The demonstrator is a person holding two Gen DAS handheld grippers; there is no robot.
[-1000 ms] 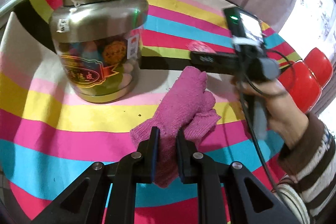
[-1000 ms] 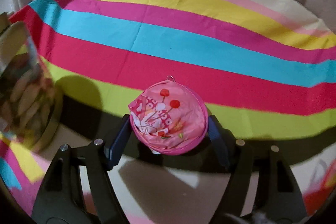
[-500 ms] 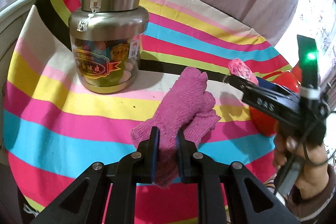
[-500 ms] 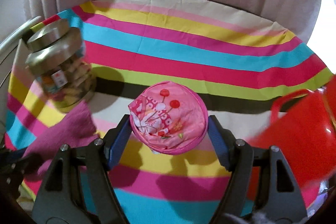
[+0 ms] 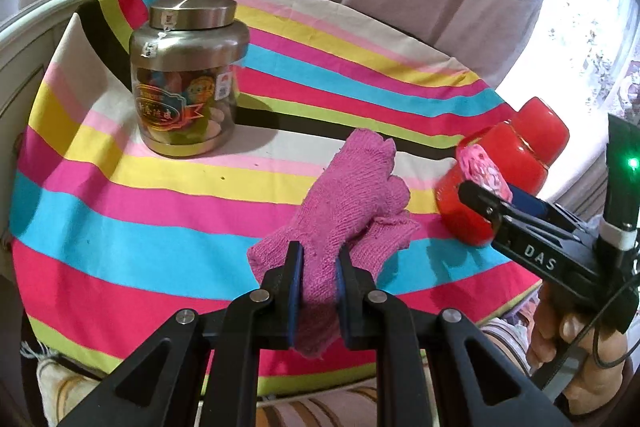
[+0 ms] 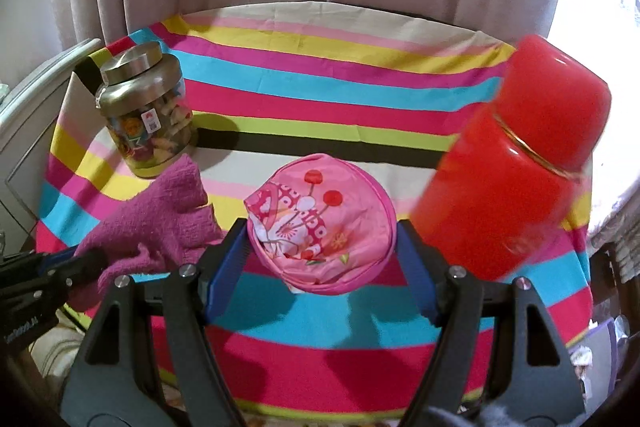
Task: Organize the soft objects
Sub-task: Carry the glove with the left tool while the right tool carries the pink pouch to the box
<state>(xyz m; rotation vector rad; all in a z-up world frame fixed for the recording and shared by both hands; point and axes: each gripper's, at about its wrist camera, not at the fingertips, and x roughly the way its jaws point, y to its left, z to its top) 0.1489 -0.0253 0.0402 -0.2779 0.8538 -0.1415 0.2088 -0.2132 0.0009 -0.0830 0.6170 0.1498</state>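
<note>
Both grippers had pulled back from the jar [image 5: 188, 83]; left gripper [image 5: 319, 259] jaws nearly closed, pinching magenta glove [image 5: 352, 195]; right gripper [image 6: 322, 247] jaws wide, clamping round pink pouch [image 6: 320, 223] between pads; red flask [image 6: 516, 163] right of them

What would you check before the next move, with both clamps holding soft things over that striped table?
1. Left gripper shut on the purple gloves: ok.
2. Right gripper clamped on the round pink pouch: ok.
3. Gloves secure, no part slipping out: cannot tell.
4. Red flask clear of the right gripper: not ok, very close.
5. Candy jar upright, lid on: ok.
6. Drop-off spot visible: cannot tell.
</note>
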